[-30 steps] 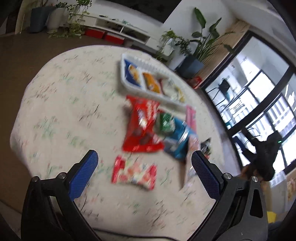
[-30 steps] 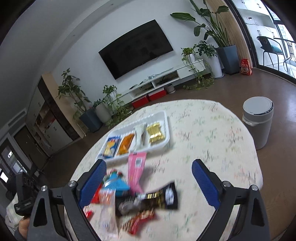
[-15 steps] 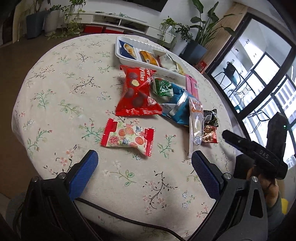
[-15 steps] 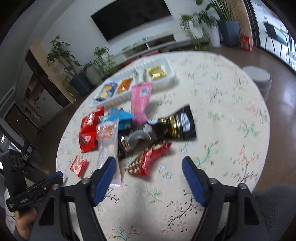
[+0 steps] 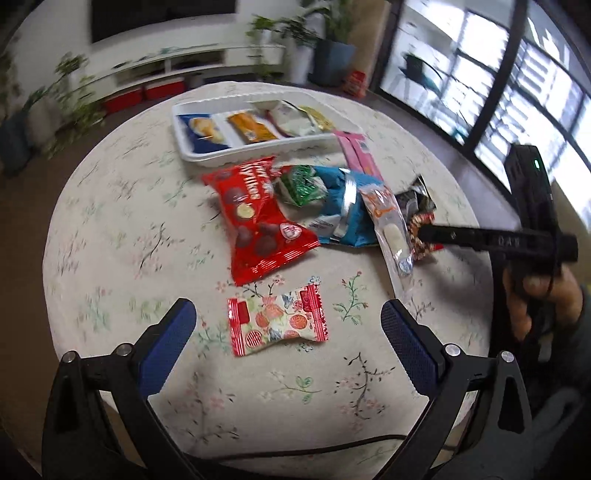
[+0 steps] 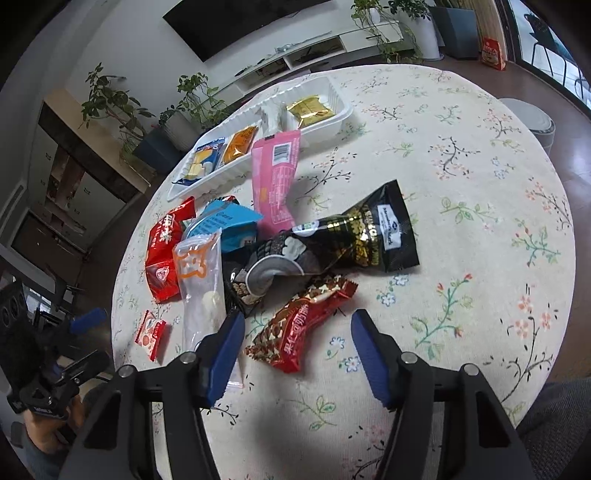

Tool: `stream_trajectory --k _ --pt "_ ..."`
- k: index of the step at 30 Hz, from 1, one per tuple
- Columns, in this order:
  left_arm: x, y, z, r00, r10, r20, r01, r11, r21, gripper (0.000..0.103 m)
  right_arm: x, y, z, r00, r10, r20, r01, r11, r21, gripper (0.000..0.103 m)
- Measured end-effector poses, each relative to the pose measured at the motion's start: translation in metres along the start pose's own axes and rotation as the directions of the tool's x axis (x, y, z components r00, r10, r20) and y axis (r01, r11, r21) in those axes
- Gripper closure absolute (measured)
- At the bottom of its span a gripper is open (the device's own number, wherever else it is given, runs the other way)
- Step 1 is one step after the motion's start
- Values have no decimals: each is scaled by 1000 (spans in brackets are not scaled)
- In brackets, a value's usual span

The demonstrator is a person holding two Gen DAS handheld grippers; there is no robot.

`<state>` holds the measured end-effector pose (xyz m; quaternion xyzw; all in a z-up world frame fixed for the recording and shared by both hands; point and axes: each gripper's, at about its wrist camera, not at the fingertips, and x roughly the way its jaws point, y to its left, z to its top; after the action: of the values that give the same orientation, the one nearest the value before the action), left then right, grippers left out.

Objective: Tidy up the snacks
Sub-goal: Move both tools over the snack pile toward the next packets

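Right claw [image 6: 297,341] narrower than before, unclenched astride the red nut packet [image 6: 299,325]; left claw [image 5: 286,332] released.

A home living room; a wall-mounted television [image 6: 236,26] hangs above a low white media shelf [image 6: 332,48]; potted plants [image 6: 192,110] line the wall; a floral-clothed round tabletop [image 6: 461,166] stands near large windows [image 5: 517,85].

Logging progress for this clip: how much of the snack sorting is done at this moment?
Done: the white tray already holds four packets, one per compartment. In hand: nothing; the right tool, its jaws just closing, hangs open over the red nut bar, and the left tool is open above the small red candy pack. Left: the whole pile on the table.
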<state>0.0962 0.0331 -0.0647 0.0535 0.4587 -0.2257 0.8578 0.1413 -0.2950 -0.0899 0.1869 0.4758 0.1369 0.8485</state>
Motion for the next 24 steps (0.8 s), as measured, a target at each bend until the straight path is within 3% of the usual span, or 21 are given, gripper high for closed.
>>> stream_trajectory --k 3,8,15,19,22,24 --pt "11 -3 5 997 -48 -66 57 989 139 5 2 0 4 1000 1 -9 -1 1000 1 43" --pt "33 -5 1 980 -74 -186 123 955 268 30 4 2 6 1000 -8 -19 7 1000 -20 45" --pt "45 -12 3 966 -62 -250 179 859 480 33 6 3 10 999 -3 -50 1 999 -39 45" --pt "54 -9 7 958 -30 -286 181 834 521 33 7 4 12 998 -6 -63 3 999 -46 45" --pt "64 -13 5 947 -23 -321 204 813 545 42 8 5 13 997 -15 -70 11 999 -47 45" --pt "65 -12 5 945 -32 -324 213 814 540 45 9 5 15 997 -16 -73 13 999 -44 45"
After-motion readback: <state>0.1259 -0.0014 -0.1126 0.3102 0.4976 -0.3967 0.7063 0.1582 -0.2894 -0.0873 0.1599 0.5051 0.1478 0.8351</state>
